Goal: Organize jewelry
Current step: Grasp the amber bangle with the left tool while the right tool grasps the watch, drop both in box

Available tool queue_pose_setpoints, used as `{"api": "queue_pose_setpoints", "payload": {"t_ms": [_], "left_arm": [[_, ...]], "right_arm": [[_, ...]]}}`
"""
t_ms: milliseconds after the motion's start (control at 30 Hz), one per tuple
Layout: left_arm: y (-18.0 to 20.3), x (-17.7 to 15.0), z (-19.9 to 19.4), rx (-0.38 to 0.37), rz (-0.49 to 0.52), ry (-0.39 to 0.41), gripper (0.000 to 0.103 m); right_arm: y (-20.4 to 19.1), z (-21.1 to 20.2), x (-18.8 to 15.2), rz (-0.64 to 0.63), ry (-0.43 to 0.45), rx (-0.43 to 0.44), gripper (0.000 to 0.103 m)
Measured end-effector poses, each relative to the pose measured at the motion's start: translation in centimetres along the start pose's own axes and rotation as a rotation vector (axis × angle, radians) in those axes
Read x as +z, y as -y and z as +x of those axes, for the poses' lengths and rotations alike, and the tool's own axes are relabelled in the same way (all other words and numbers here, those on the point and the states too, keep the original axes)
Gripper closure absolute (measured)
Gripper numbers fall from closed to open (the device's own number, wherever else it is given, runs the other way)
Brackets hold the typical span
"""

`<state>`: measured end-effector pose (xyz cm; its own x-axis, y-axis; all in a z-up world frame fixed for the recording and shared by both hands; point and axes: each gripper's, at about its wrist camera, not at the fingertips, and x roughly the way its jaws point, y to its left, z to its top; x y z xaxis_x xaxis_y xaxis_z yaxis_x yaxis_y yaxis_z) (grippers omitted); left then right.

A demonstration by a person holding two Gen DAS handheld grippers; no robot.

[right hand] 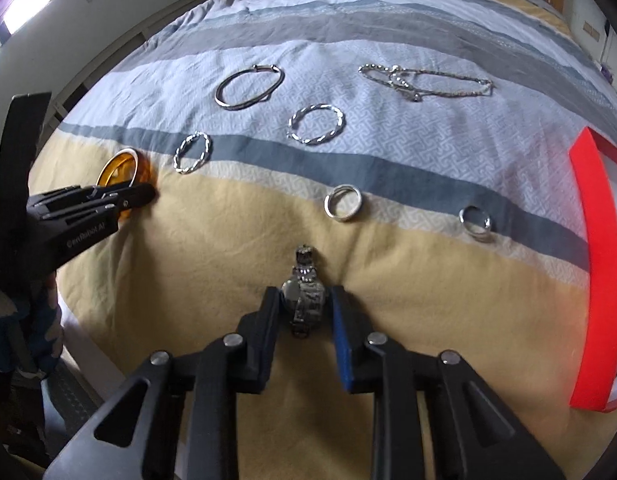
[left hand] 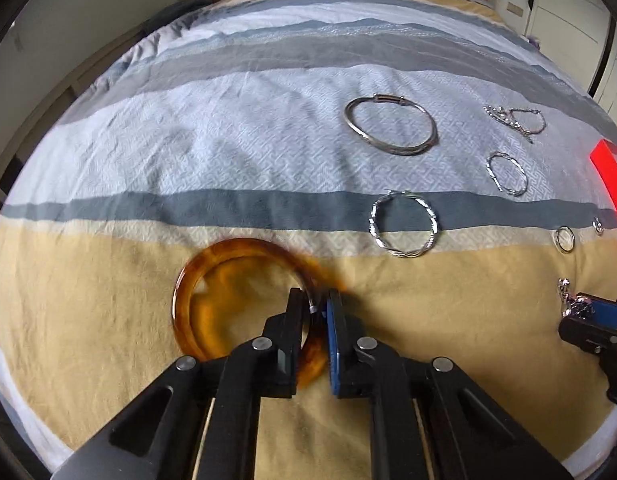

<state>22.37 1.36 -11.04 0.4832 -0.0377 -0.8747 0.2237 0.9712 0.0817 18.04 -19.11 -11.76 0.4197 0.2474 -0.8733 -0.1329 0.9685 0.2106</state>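
My left gripper (left hand: 314,300) is shut on the rim of an amber bangle (left hand: 212,264), blurred by motion, just above the yellow band of the bedspread; it also shows in the right wrist view (right hand: 120,170). My right gripper (right hand: 304,294) is closed around a silver wristwatch (right hand: 304,300), its band hanging between the fingers; it shows at the left view's right edge (left hand: 580,306). Laid out beyond are a plain silver bangle (right hand: 248,88), two twisted silver hoops (right hand: 316,124) (right hand: 192,152), a chain bracelet (right hand: 424,80) and two silver rings (right hand: 342,208) (right hand: 474,222).
A red-rimmed tray (right hand: 596,240) lies at the right side of the bed; its corner shows in the left view (left hand: 610,176). The striped bedspread (right hand: 308,20) covers the whole bed. The bed's left edge and the floor lie beside my left hand.
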Motion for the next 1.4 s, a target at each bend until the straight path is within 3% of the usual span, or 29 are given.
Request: {"api": "queue_pose_setpoints", "payload": {"t_ms": [267, 533, 700, 1067, 1233, 1400], "left_arm": [[0.6, -0.5, -2.8, 0.019, -0.036, 0.018, 0.093], [5.4, -0.2, -8.1, -0.065, -0.007, 0.068, 0.093], [11.8, 1.8, -10.5, -0.183, 0.063, 0.092, 0.093], [29.1, 8.8, -12.1, -0.407, 0.294, 0.166, 0.093], [35.3, 10.5, -9.0, -0.440, 0.354, 0.142, 0.093], [38.5, 10.6, -5.0, -0.400, 0.429, 0.116, 0.093]], "right_arm": [[1.0, -3.7, -1.5, 0.027, 0.058, 0.048, 0.079], [4.2, -10.0, -3.4, 0.073, 0.158, 0.047, 0.079], [8.2, -13.1, -3.9, 0.098, 0.199, -0.016, 0.079], [23.0, -17.7, -2.2, 0.236, 0.263, -0.226, 0.079], [28.1, -16.2, -1.3, 0.294, 0.250, -0.245, 0.079], [30.5, -12.9, -0.8, 0.292, 0.189, -0.267, 0.079]]}}
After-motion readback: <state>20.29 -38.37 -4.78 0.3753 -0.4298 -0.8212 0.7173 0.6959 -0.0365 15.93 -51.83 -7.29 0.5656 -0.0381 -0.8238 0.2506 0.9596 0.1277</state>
